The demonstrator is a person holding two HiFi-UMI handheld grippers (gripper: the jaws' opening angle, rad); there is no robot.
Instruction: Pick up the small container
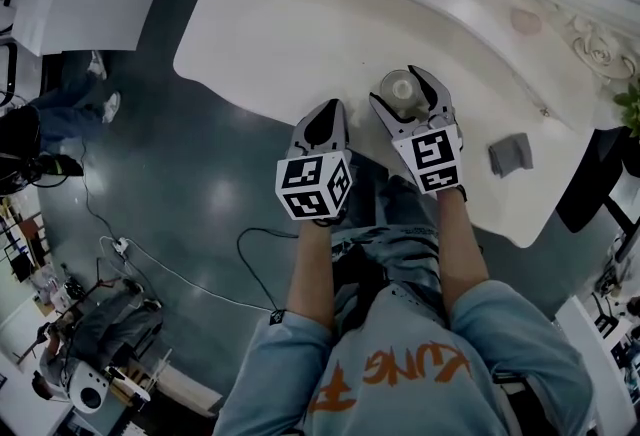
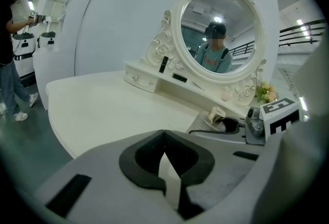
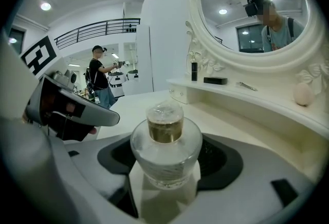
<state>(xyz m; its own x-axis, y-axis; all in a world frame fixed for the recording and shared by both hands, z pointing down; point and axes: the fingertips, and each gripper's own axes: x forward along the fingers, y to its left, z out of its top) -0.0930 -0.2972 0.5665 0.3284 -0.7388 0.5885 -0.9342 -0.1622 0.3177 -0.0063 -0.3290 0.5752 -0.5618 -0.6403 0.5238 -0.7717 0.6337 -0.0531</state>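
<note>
The small container (image 3: 165, 148) is glass, so I think it is hard, slippery and easy to break. I should hold its fat round belly, not the little cap. It stands near the desk's (image 1: 300, 34) near edge, between my right gripper's (image 1: 400, 89) spread jaws, not squeezed. My left gripper (image 1: 325, 119) is pressed together, empty.

Small container (image 3: 165, 152) upright on white table (image 3: 234, 117), between wide-spread jaws of right hand-held gripper (image 3: 167, 142); mirror (image 3: 252, 7) behind.
</note>
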